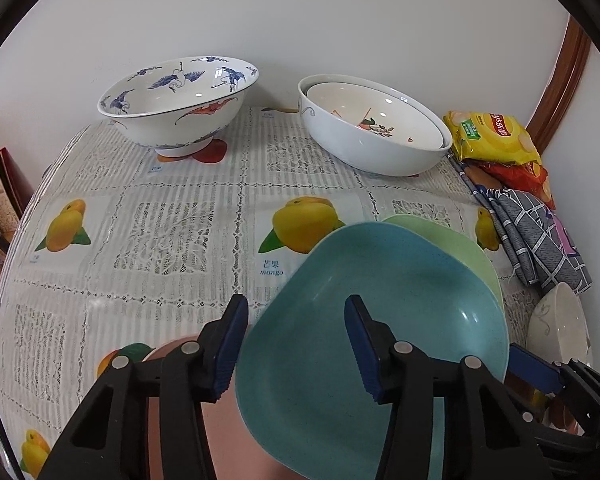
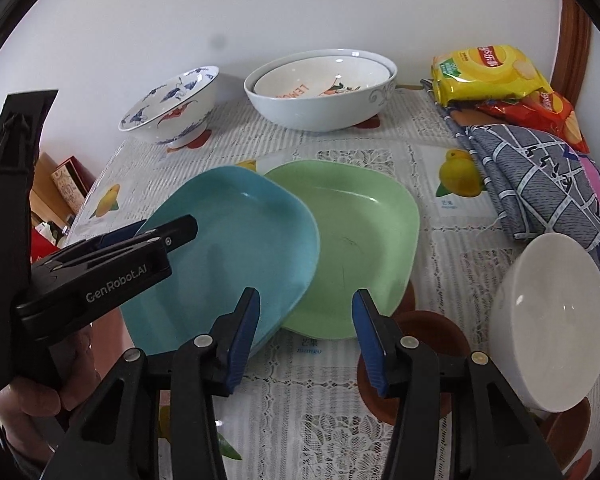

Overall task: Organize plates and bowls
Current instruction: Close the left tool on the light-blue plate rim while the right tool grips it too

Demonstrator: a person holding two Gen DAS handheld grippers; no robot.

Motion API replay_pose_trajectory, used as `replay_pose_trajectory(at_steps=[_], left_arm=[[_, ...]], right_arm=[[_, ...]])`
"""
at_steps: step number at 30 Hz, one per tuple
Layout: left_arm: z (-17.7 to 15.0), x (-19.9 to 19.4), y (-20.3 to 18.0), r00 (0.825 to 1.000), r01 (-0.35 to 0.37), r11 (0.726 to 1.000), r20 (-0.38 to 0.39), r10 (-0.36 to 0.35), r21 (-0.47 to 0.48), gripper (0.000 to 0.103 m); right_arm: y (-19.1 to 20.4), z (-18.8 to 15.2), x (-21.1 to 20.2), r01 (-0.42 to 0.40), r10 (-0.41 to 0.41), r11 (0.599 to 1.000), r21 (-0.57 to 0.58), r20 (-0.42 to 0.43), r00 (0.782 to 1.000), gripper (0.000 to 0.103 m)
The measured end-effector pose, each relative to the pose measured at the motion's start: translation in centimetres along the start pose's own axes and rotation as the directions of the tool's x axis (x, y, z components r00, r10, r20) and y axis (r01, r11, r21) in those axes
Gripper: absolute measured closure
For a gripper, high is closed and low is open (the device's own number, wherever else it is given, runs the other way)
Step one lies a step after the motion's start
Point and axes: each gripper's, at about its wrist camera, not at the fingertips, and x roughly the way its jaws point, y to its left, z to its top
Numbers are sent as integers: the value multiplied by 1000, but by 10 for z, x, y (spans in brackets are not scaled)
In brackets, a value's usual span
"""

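Note:
A teal plate (image 1: 380,300) (image 2: 228,248) lies on the fruit-print tablecloth, its right edge over a green plate (image 1: 452,240) (image 2: 360,240). My left gripper (image 1: 298,344) straddles the teal plate's near-left rim, one finger outside it and one over its well; the pads do not press it. My right gripper (image 2: 306,336) stands open over the near edges of both plates. At the back are a blue-and-white crane bowl (image 1: 176,100) (image 2: 172,108) and a large white bowl (image 1: 372,128) (image 2: 320,92) with a smaller one nested inside. A small white bowl (image 2: 552,328) sits at the right.
Yellow and red crisp packets (image 2: 484,72) and a folded grey checked cloth (image 2: 540,184) fill the back right corner. The wall stands close behind the bowls. Boxes (image 2: 68,184) show beyond the table's left edge. A pinkish surface (image 1: 220,432) shows beneath the teal plate.

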Motion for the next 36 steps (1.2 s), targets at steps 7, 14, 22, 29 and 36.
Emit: replay_pose_trajectory(at_steps=[7, 14, 22, 29, 36], left_arm=[[-2, 1, 4, 1000, -12, 1000, -6, 13, 19, 81], [-8, -8, 5, 1000, 7, 999, -4, -7, 38, 88], [-14, -29, -1, 1000, 26, 999, 12, -27, 41, 90], [-17, -60, -9, 998, 25, 999, 62, -28, 47, 90], [-26, -92, -17, 994, 31, 998, 101, -37, 61, 90]], right_arm=[[5, 2, 8, -1, 1, 1000, 5, -16, 1000, 68], [-5, 4, 11, 27, -27, 998, 53, -6, 1000, 86], [-13, 4, -4, 31, -33, 995, 95, 22, 999, 89], [-11, 1, -35, 26, -31, 996, 90, 56, 998, 89], [-8, -7, -73, 13, -24, 995, 100, 108, 994, 89]])
